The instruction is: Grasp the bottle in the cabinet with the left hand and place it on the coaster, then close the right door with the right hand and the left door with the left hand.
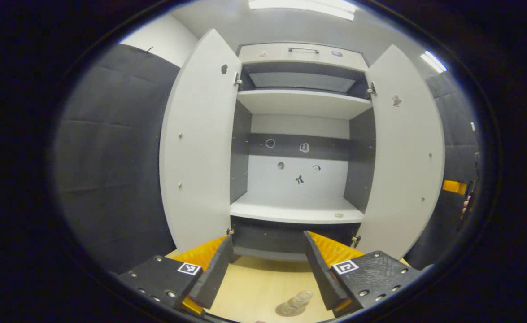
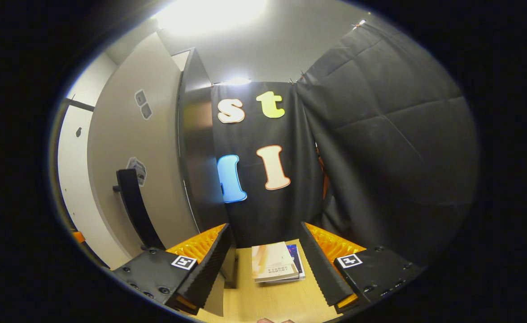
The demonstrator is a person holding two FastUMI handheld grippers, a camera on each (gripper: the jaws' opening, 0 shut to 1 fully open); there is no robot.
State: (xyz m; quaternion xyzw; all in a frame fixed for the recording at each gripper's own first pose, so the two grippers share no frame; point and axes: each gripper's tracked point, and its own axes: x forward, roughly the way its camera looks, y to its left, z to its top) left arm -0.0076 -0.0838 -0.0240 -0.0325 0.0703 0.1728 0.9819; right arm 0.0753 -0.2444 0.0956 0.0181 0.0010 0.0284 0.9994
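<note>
Grey cabinet (image 1: pixel 301 103) stands straight ahead of the left tool (image 1: pixel 267 264), both doors swung wide and the shelves bare as far as I can see. The left door (image 1: pixel 196 143) opens ahead and to that tool's left, the right door (image 1: pixel 402 157) ahead and to its right.

In the right gripper view, the right door's outer face (image 2: pixel 124 157) rises just left of the right tool (image 2: pixel 265 262), nearly edge-on to it. Its long black handle (image 2: pixel 131 206) runs upright, low on the panel and well left of the fingers. I judge the next move to be closing that door, and it turns on this: the panel lies to the right tool's left, so the tool must swing left to meet it and then push it toward the cabinet. A stack of books (image 2: pixel 274 267) lies on the table (image 2: pixel 267 300) straight ahead between the fingers.

Both tools are released, fingers spread and gripping nothing.

Below the left tool, on the table between its fingers, sits something small, clear and round (image 1: pixel 294 303). This is probably the bottle on the coaster, though I cannot tell the two apart.
</note>
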